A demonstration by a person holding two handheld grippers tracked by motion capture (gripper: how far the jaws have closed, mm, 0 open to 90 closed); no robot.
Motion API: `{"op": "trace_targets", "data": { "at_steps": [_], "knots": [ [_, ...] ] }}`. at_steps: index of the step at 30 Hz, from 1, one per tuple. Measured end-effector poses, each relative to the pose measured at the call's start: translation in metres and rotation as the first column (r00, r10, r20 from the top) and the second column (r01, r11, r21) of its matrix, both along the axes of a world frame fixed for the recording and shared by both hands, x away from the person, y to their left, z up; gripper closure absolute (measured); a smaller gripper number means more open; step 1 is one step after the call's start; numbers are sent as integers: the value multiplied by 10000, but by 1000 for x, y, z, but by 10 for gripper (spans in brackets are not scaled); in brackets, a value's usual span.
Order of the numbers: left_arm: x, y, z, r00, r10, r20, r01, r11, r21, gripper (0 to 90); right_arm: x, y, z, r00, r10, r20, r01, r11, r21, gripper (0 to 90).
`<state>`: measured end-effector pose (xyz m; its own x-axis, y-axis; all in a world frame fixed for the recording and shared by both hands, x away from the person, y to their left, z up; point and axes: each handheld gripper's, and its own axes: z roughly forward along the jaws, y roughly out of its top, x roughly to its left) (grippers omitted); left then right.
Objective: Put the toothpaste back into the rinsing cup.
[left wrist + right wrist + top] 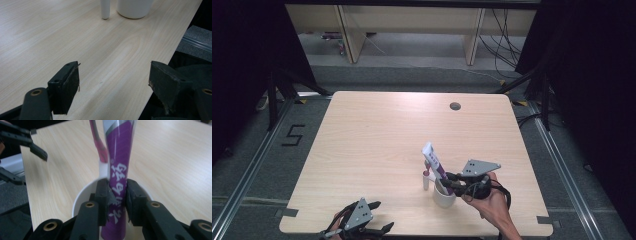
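Note:
A white cup (pixel 444 196) stands near the table's front right, and its base shows in the left gripper view (pixel 135 8). A purple and white toothpaste tube (pixel 434 164) rises from the cup, leaning up and to the left. My right gripper (pixel 451 182) is shut on the tube just above the cup's rim. In the right gripper view both pads squeeze the tube (pixel 120 165) at its waist. A pink toothbrush (pixel 98 145) stands in a small white holder (pixel 426 181) just beside the cup. My left gripper (pixel 382 216) rests open at the front edge, with bare tabletop between its jaws (pixel 115 85).
The wooden table (pixel 377 145) has a round cable hole (pixel 455 106) at its far right. Its front edge runs close under the left gripper. Black curtains and frame legs stand at both sides, and a "5" marks the floor (pixel 292 135) at the left.

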<state>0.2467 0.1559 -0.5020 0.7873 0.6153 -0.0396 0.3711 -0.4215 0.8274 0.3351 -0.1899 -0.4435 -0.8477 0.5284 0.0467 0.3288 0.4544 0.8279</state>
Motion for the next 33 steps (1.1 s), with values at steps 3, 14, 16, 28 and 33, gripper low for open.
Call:
{"op": "trace_targets", "data": {
  "at_steps": [3, 14, 16, 28, 33],
  "knots": [
    [0, 0, 0, 10000, -18, 24, 18, 10000, 24, 242, -1, 0, -5, 9999, 44, -116, -48, 9994, -343, 751],
    [0, 1, 1, 9999, -11, 124, 10, 10000, 56, 242, -4, -1, -2, 9999, -70, -121, 66, 9995, -298, 733],
    [0, 1, 1, 9999, -6, 125, 5, 10000, 61, 242, -5, -2, 0, 9997, -114, -204, 113, 9999, -86, 716],
    [0, 2, 1, 9999, 16, 157, -17, 9999, 103, 242, -9, -13, 8, 9993, -298, -211, 308, 9982, 511, 575],
    [-1, 2, 1, 10000, 56, 73, -56, 10000, -22, 242, -12, -21, 13, 9980, -600, -188, 613, 9953, 747, 500]
  ]
}}
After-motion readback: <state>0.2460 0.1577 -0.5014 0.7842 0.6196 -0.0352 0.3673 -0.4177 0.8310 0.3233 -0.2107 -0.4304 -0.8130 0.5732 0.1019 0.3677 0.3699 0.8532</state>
